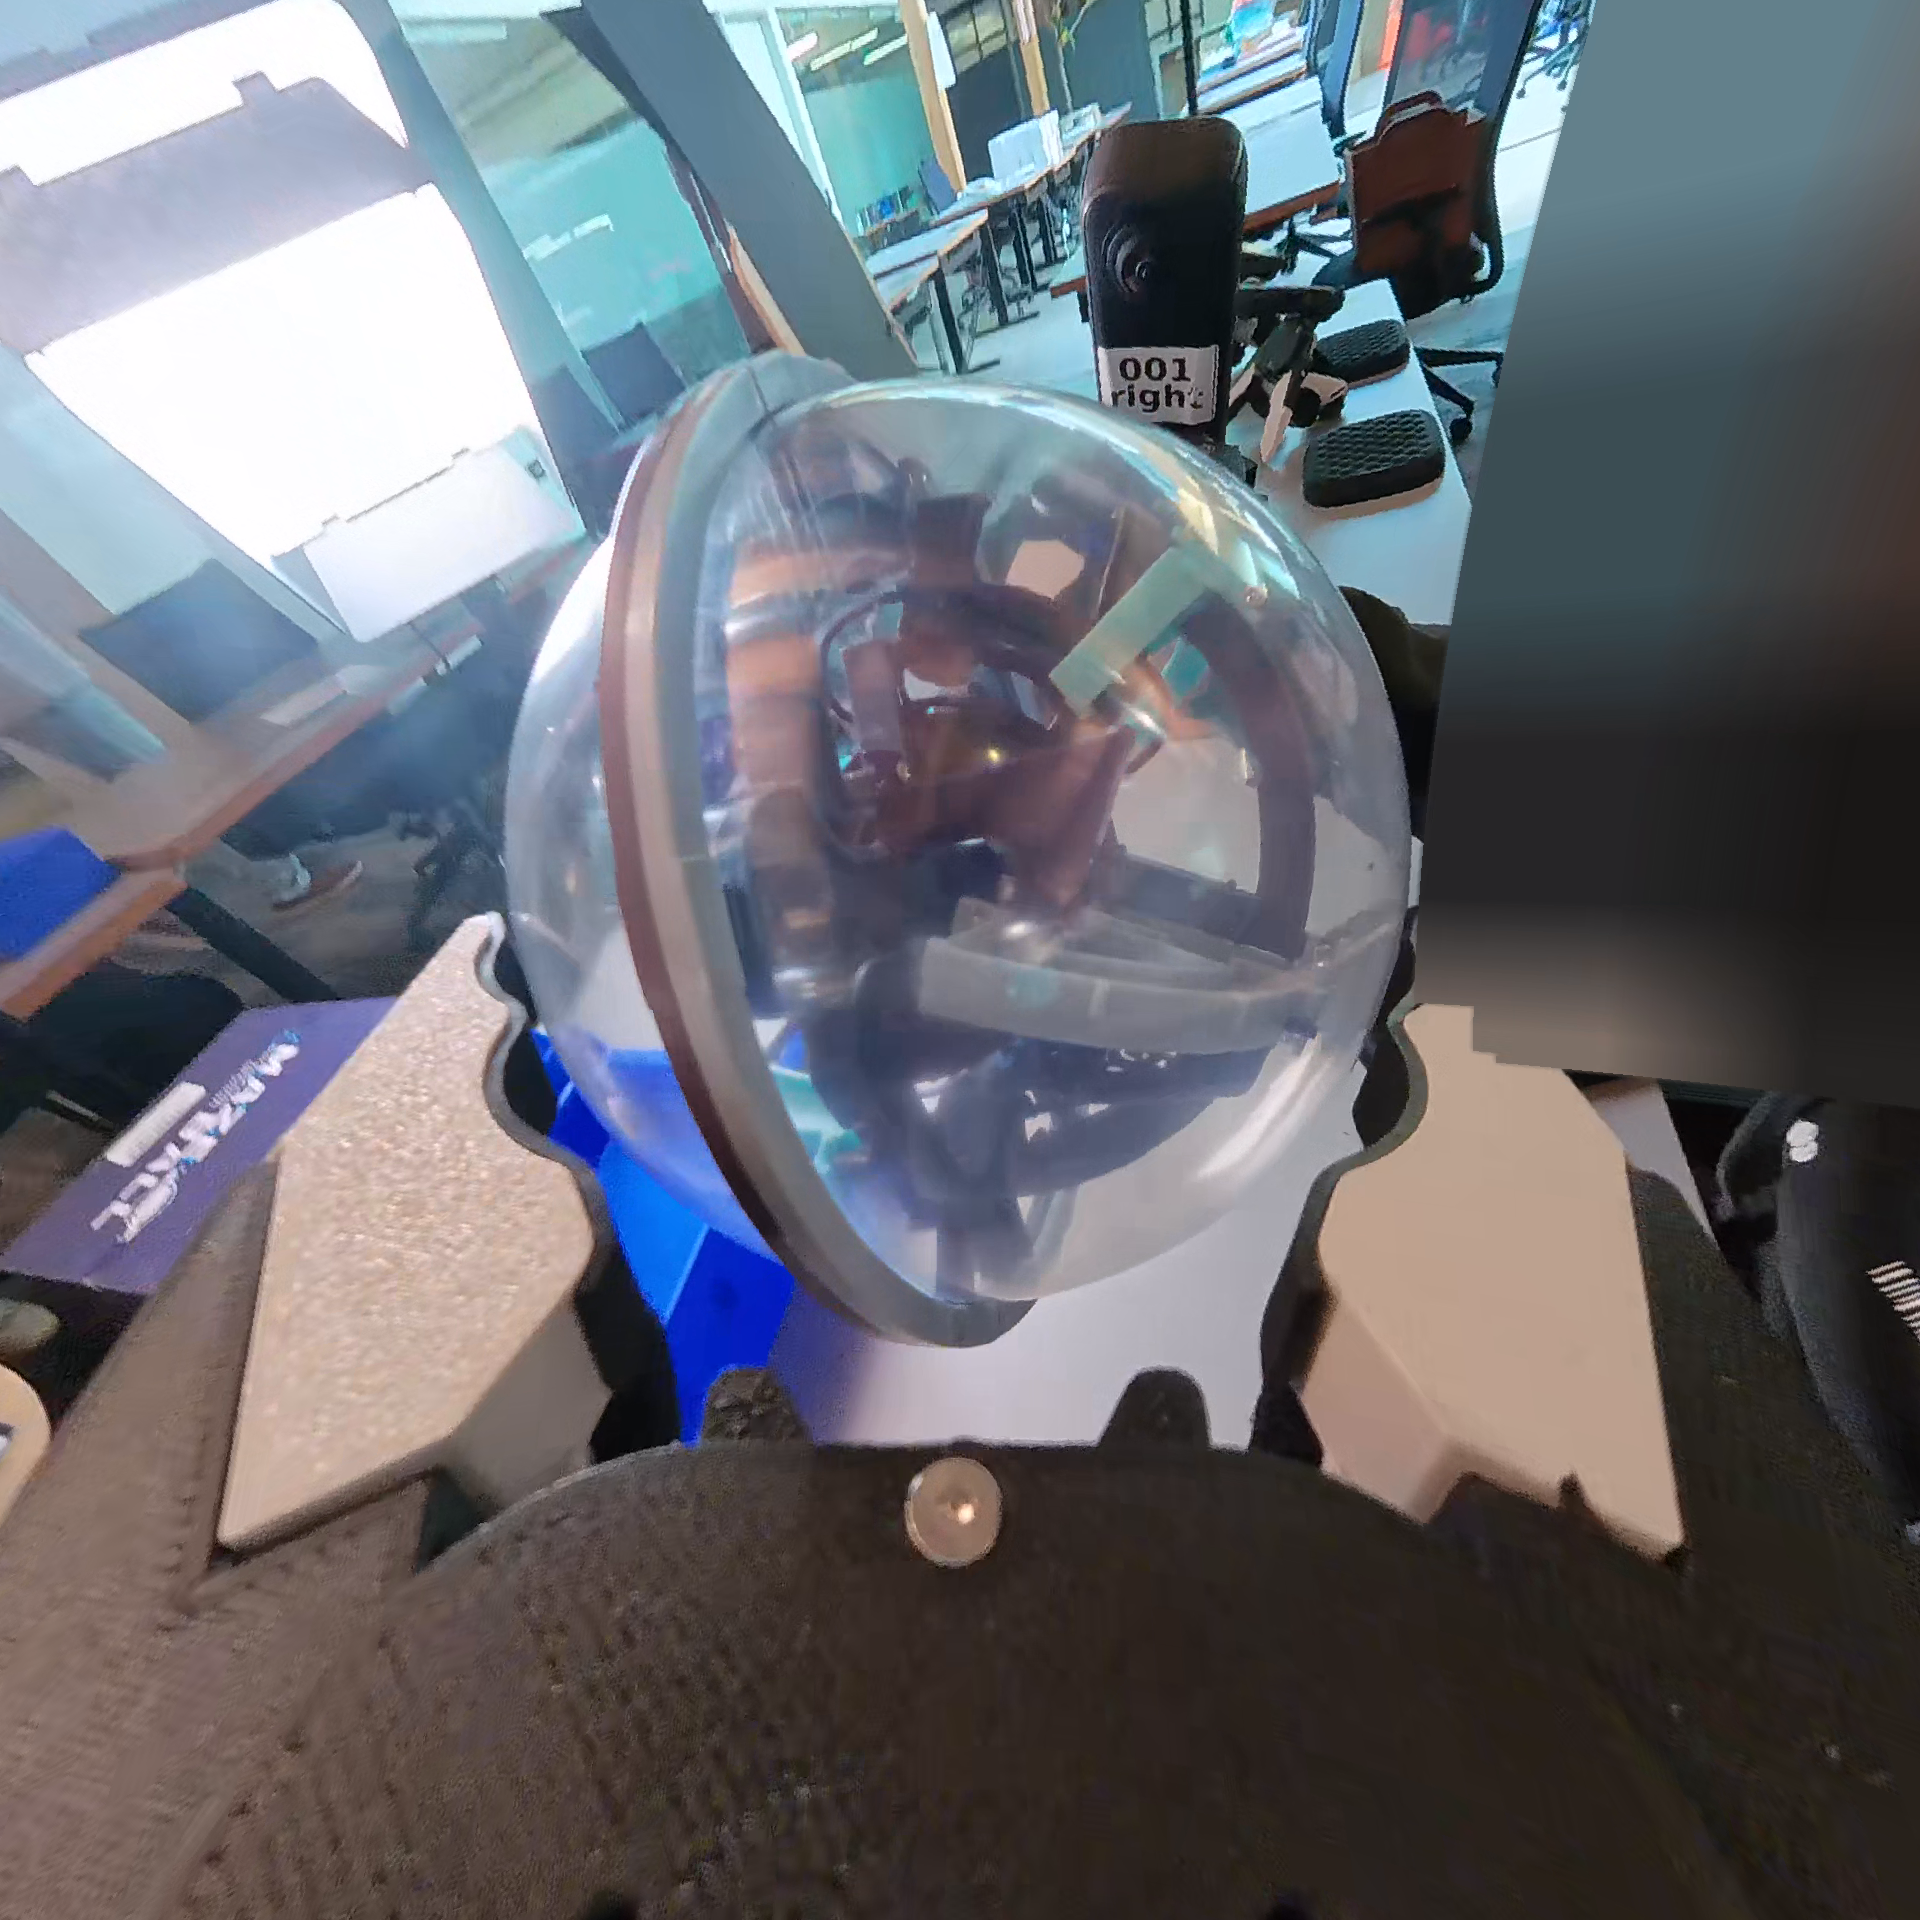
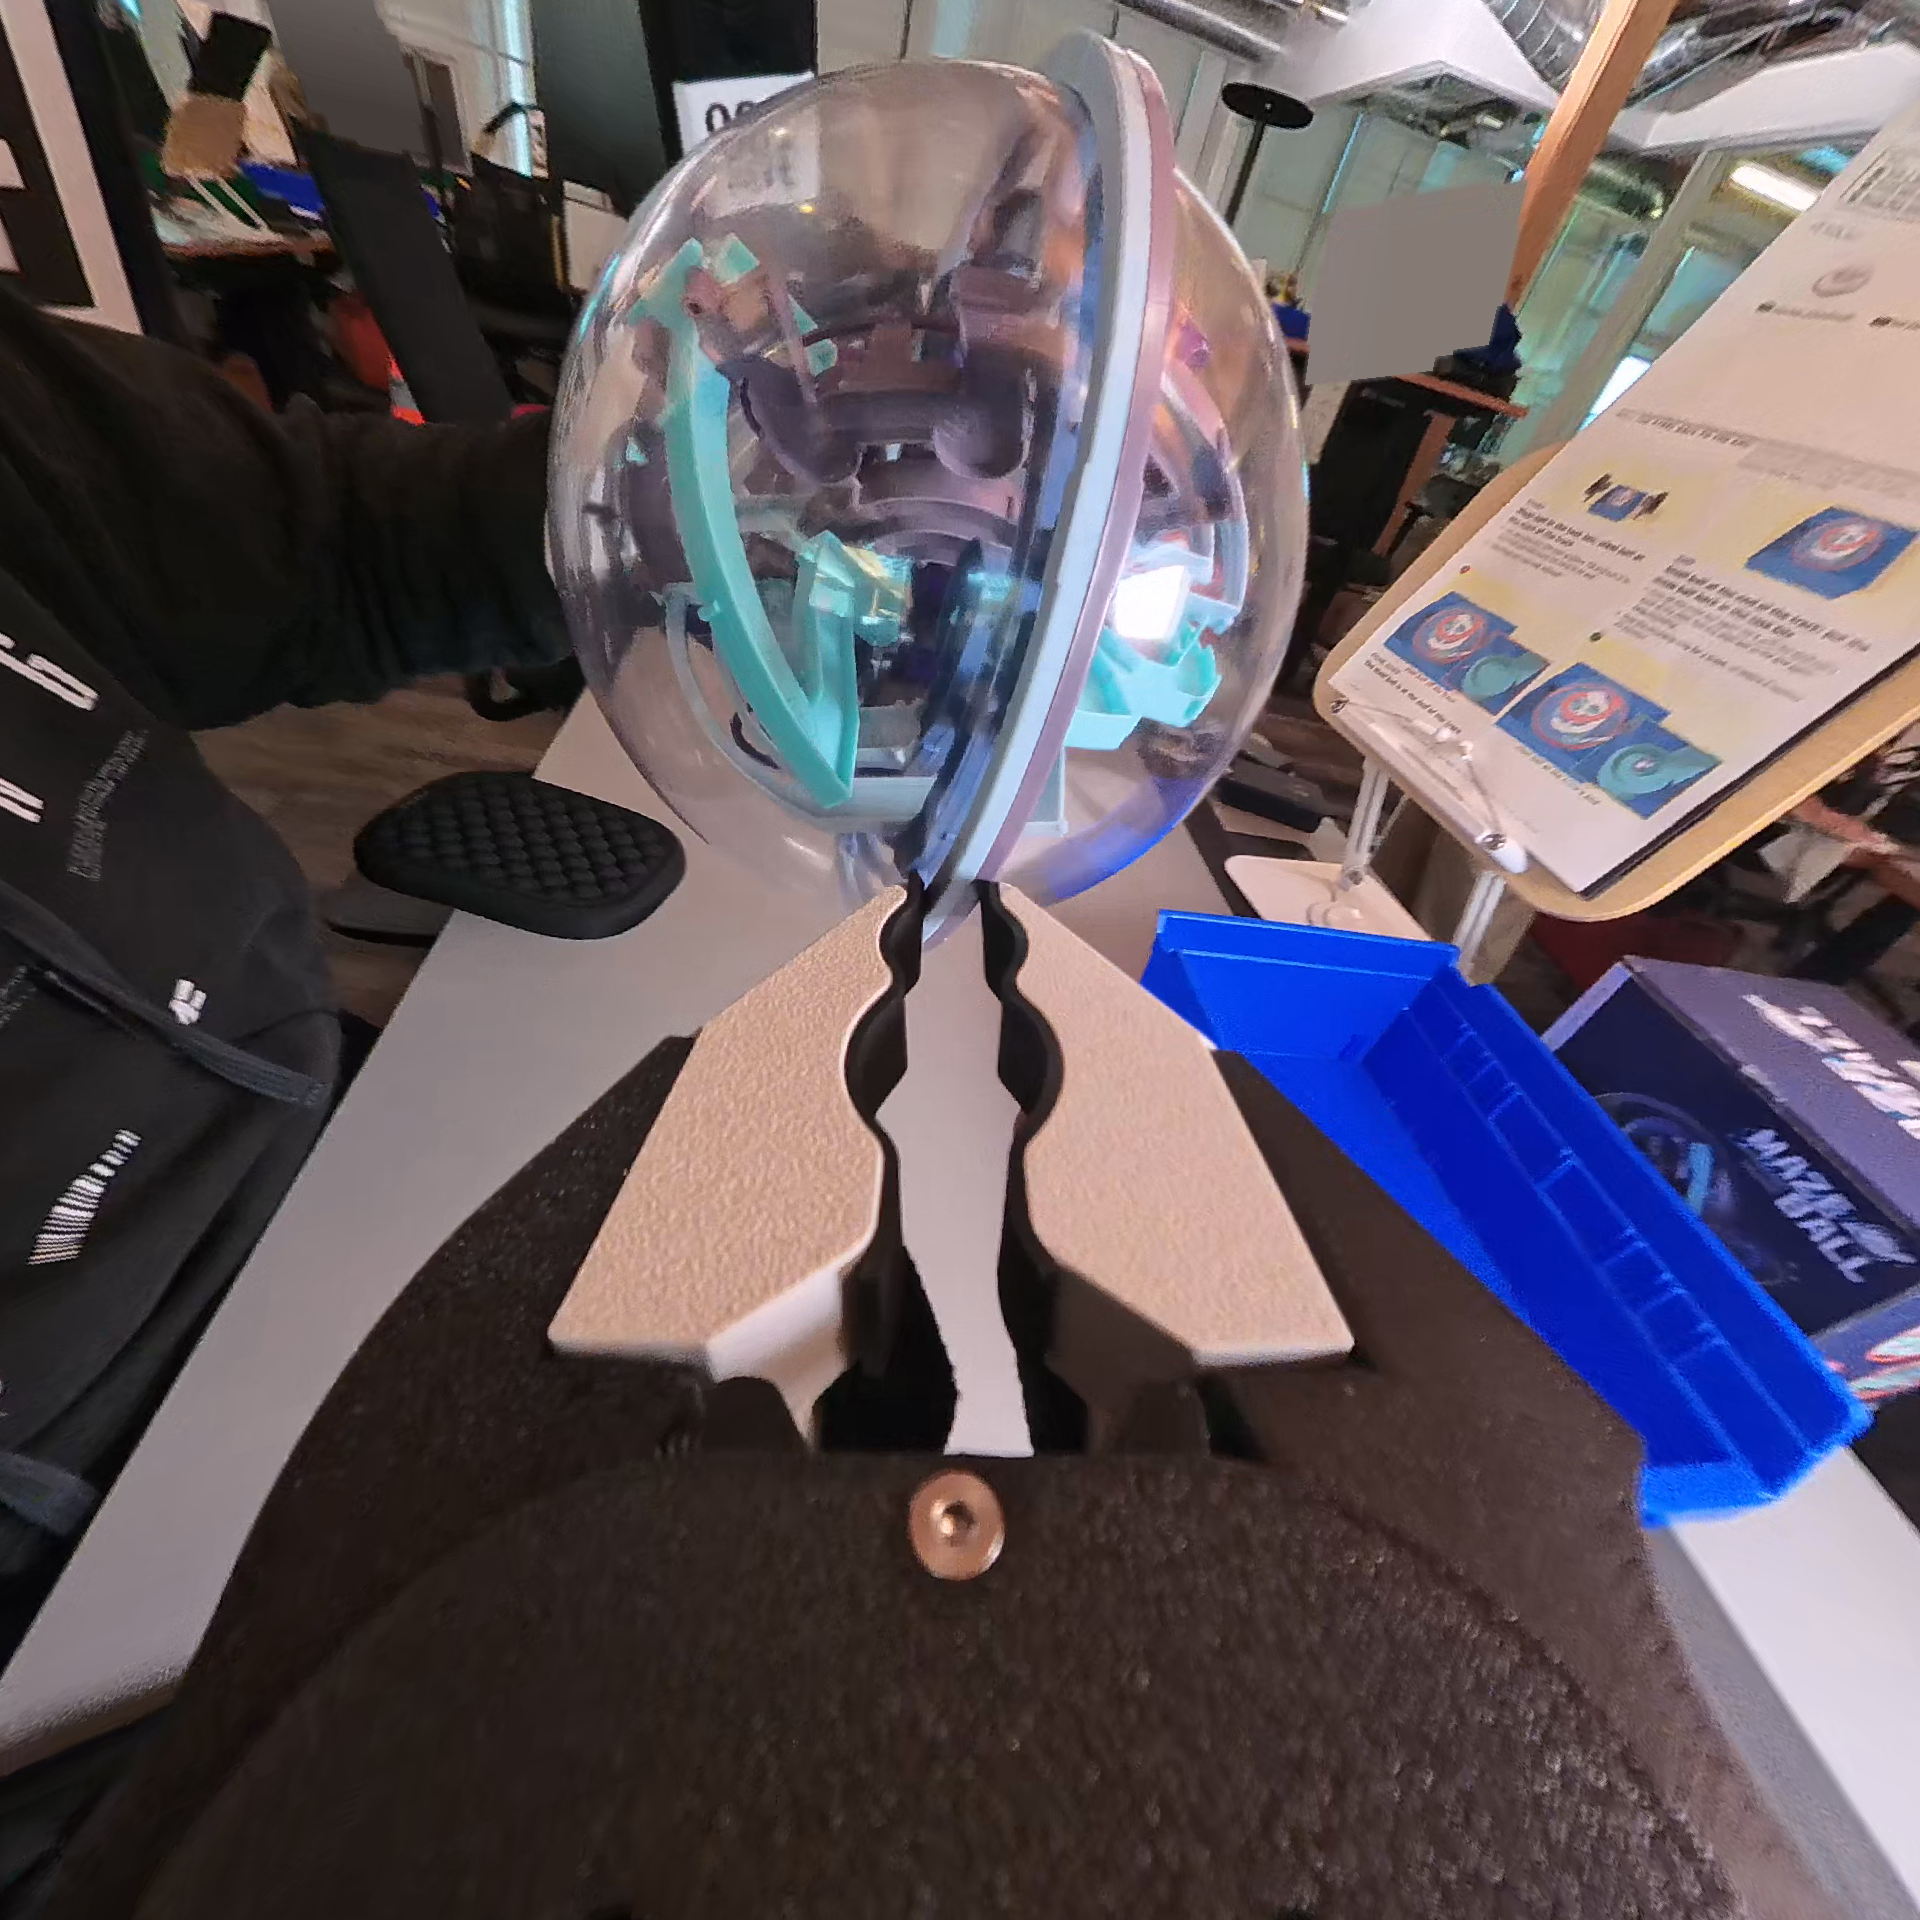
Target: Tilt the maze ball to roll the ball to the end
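Room: an open office; desks and chairs (image 1: 1434, 177) far behind, a board with an instruction sheet (image 2: 1621, 623) on a stand at the right of the right wrist view.
Surface: pale grey (image 2: 499, 1039), well below the sphere; nothing on it touches the sphere.
Bin: blue, open-topped (image 2: 1507, 1143), on the surface just right of the right gripper, with a dark printed box (image 2: 1787, 1122) beside it.
Pad: a black dimpled pad (image 2: 520, 852) lies on the surface to the left, under the sphere's height.
Maze ball: clear sphere (image 1: 956, 810) held in the air, dead ahead of both grippers; its grey-and-pink seam ring (image 2: 1122, 436) runs steeply, tilted from vertical, so the two halves sit side by side, not stacked.
Left gripper: (image 1: 951, 997) spread wide, its fingers cupping the sphere's two flanks; grasping the ball as far as I can tell, though contact at the right finger is partly hidden.
Right gripper: (image 2: 948, 914) nearly clenched, its tips pinching the lower edge of the seam ring from beneath.
Key relation: the ball sits above the right gripper and between the left's fingers, so a tilt would likely turn about the pinched seam.
Small ball: cannot tell where it lies among the teal (image 2: 727, 582) and purple tracks.
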A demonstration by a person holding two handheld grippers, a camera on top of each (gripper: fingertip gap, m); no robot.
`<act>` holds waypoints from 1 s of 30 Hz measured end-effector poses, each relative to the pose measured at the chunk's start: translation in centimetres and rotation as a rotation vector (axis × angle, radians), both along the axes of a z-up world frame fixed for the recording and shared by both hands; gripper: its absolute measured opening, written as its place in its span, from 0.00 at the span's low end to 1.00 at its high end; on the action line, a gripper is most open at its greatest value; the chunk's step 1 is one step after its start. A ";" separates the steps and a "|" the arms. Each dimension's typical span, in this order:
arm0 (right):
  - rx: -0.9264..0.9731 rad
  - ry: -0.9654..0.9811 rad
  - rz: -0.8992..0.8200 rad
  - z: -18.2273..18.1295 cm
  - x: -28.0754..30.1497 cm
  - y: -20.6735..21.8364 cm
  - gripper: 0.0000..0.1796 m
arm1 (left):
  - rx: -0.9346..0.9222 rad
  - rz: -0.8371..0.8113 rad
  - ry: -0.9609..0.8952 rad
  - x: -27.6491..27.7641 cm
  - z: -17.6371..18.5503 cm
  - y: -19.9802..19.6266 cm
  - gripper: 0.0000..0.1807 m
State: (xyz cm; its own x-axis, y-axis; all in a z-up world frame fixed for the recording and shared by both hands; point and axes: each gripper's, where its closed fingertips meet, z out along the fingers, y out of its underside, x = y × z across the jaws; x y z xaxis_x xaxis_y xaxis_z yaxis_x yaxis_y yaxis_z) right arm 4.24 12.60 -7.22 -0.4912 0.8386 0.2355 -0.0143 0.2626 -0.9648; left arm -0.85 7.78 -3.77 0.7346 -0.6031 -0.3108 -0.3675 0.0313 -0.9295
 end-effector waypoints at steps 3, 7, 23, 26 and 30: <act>-0.069 -0.044 0.036 -1.1 -0.3 -0.3 0.05 | -0.082 0.015 -0.044 -0.2 -0.6 0.0 0.86; -0.200 -0.128 0.099 -2.9 -0.6 -0.7 0.05 | -0.220 0.037 -0.146 -0.7 -2.0 0.0 0.86; -0.580 -0.711 0.277 -18.5 -0.8 -7.1 0.06 | -0.960 0.185 -0.624 -3.2 -16.3 -1.1 0.86; -0.504 -0.763 0.292 -20.1 -0.3 -8.0 0.02 | -1.060 0.178 -0.697 -3.0 -18.2 -1.5 0.84; -0.430 -0.793 0.326 -21.3 0.3 -9.0 0.00 | -1.161 0.173 -0.755 -2.9 -20.4 -1.6 0.86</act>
State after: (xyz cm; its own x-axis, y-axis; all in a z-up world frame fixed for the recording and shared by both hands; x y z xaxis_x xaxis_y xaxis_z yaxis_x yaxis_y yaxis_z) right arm 4.55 3.65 -28.53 -0.5994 0.5698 -0.5622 0.6749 -0.0179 -0.7377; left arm -3.71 6.16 -24.15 0.5891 -0.1256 0.7982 0.3080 -0.8784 -0.3655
